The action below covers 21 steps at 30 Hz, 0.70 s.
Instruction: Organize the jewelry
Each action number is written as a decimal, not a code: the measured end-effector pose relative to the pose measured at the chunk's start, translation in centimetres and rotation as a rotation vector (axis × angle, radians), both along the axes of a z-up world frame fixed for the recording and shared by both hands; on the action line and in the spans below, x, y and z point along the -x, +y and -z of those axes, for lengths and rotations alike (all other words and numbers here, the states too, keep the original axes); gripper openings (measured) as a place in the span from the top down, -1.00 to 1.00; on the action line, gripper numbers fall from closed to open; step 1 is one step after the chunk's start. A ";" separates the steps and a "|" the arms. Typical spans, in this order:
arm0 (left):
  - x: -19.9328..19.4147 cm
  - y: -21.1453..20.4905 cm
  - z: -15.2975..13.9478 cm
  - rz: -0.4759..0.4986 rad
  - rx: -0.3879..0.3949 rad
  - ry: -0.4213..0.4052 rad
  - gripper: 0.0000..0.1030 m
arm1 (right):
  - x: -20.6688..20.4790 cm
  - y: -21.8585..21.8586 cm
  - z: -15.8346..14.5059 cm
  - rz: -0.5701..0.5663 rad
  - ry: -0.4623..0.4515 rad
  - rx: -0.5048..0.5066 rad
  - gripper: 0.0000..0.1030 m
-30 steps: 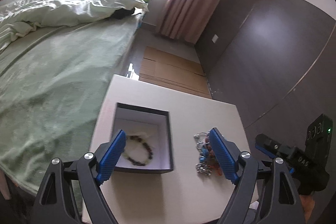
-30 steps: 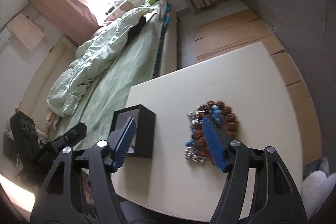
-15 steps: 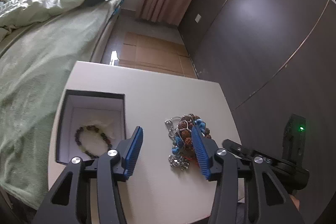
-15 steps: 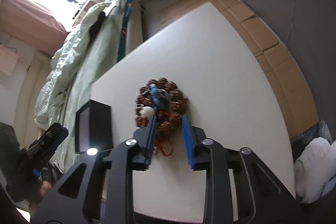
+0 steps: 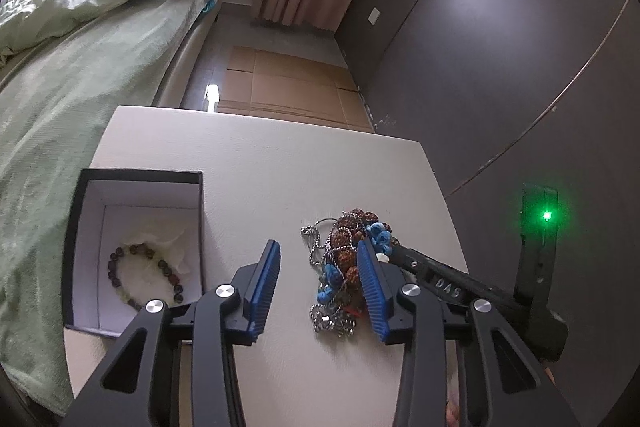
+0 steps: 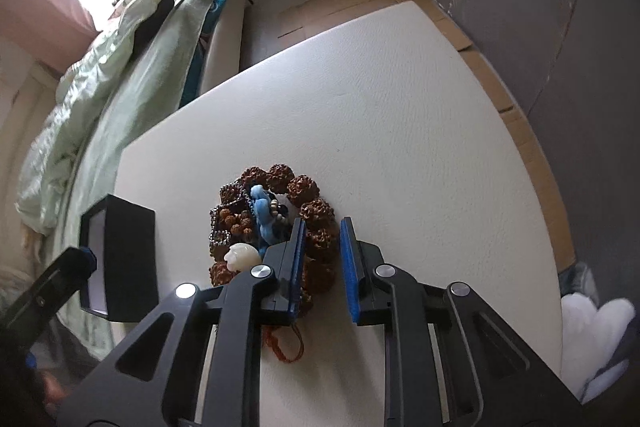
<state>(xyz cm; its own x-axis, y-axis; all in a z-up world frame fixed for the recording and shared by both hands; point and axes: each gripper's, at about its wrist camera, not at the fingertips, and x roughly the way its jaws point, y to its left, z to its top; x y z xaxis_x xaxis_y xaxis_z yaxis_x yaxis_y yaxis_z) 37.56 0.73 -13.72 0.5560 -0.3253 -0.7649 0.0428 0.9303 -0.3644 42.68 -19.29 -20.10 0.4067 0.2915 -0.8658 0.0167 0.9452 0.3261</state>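
A tangled pile of jewelry (image 5: pixel 342 259) lies on the white table (image 5: pixel 256 163): brown seed-bead bracelets, blue beads and silver chains. It also shows in the right wrist view (image 6: pixel 272 215). An open black box (image 5: pixel 132 251) holds a dark beaded bracelet (image 5: pixel 144 277) on white lining. My left gripper (image 5: pixel 318 267) is open and empty, hovering between the box and the pile. My right gripper (image 6: pixel 322 243) is narrowed around a brown bead strand (image 6: pixel 320 239) at the pile's near edge; its jaws stand a strand's width apart.
A bed with green bedding (image 5: pixel 72 67) runs along the table's left side. A dark wardrobe wall (image 5: pixel 500 67) stands on the right. Cardboard (image 5: pixel 288 83) covers the floor beyond the table. The box shows as a black side wall in the right wrist view (image 6: pixel 128 259).
My right gripper moved down onto the pile and its jaws narrowed around the brown beads. My left gripper swung from over the box toward the pile and closed partway.
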 end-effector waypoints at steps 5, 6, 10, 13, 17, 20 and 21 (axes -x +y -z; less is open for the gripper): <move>-1.1 -0.5 0.6 0.001 -0.005 0.003 0.27 | 0.4 1.4 0.2 -0.070 -0.057 0.090 0.63; -1.2 -0.7 0.8 0.003 -0.006 0.003 0.27 | 0.6 1.1 0.2 -0.073 -0.066 0.077 0.65; -1.6 -1.4 1.3 0.013 -0.009 0.000 0.27 | 1.4 -0.9 -0.5 -0.052 -0.086 -0.040 0.66; -1.9 -1.8 1.9 0.022 -0.012 0.002 0.27 | 2.1 -2.4 -2.4 -0.029 -0.159 -0.116 0.66; -2.4 -2.3 2.2 0.035 -0.022 0.005 0.27 | 3.2 -3.8 -4.5 -0.012 -0.246 -0.162 0.66; -2.5 -2.8 2.3 0.045 -0.031 -0.002 0.27 | 3.9 -4.5 -5.4 -0.007 -0.284 -0.199 0.66; -2.6 -2.9 2.3 0.048 -0.035 -0.004 0.27 | 4.2 -4.8 -5.6 -0.001 -0.297 -0.212 0.66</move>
